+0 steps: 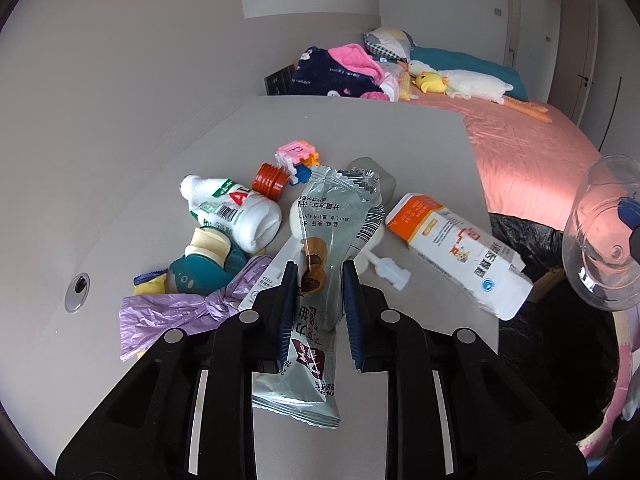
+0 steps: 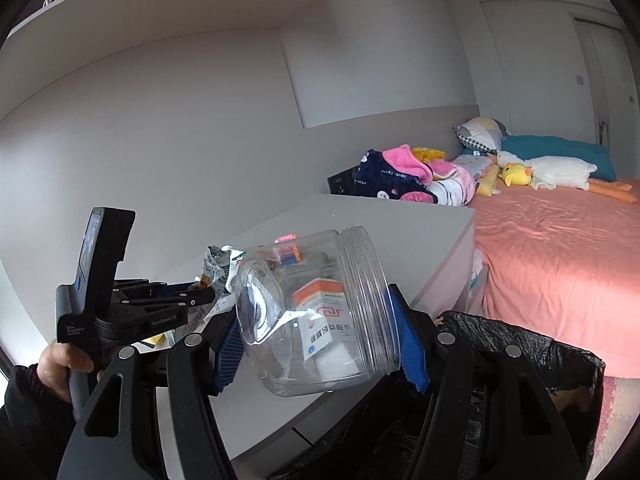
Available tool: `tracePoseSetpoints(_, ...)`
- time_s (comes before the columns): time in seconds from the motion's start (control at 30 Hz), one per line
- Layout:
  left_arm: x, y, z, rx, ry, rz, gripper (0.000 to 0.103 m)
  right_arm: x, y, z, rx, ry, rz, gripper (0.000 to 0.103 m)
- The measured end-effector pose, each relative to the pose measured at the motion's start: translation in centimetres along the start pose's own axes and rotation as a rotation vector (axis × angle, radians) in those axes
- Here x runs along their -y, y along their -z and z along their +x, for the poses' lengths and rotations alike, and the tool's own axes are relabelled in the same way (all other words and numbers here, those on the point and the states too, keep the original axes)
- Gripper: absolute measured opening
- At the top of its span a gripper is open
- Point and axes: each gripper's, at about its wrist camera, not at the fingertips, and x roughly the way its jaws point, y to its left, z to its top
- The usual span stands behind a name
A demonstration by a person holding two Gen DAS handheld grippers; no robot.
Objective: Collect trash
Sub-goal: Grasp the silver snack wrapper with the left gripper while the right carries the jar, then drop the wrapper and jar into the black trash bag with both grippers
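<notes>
My left gripper [image 1: 318, 270] is shut on a silver-green snack wrapper [image 1: 332, 216] and holds it above the grey desk [image 1: 400, 128]. On the desk lie a white milk bottle [image 1: 236, 210], a red cap [image 1: 271, 181], an orange-and-white carton [image 1: 460, 256], a purple plastic bag [image 1: 188, 308] and a small white plastic piece [image 1: 390, 272]. My right gripper [image 2: 320, 344] is shut on a clear plastic jar [image 2: 316, 312], held on its side over the black-lined trash bin [image 2: 520, 360]. The jar also shows at the right of the left wrist view [image 1: 600, 236].
A teal toy case [image 1: 208, 264] and pink and orange toy blocks [image 1: 296, 158] lie on the desk. A bed with a pink sheet [image 1: 528, 148], pillows and plush ducks lies beyond it. The bin [image 1: 552, 320] stands at the desk's right edge. A shelf [image 2: 180, 4] hangs above.
</notes>
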Motion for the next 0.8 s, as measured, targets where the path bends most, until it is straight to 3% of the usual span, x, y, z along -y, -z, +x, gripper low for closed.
tracePoseSetpoints(0.37,6.2,-0.7,-0.7,0.015,0.138,0.059,0.022,2.4,0.8,-3.3,0.009,0.087,0.02,0.066)
tracePoseSetpoints(0.8,13.1,0.2,0.2,-0.049,0.317,0.163,0.023,6.6,1.8,-5.7,-0.021,0.227,0.086,0.066)
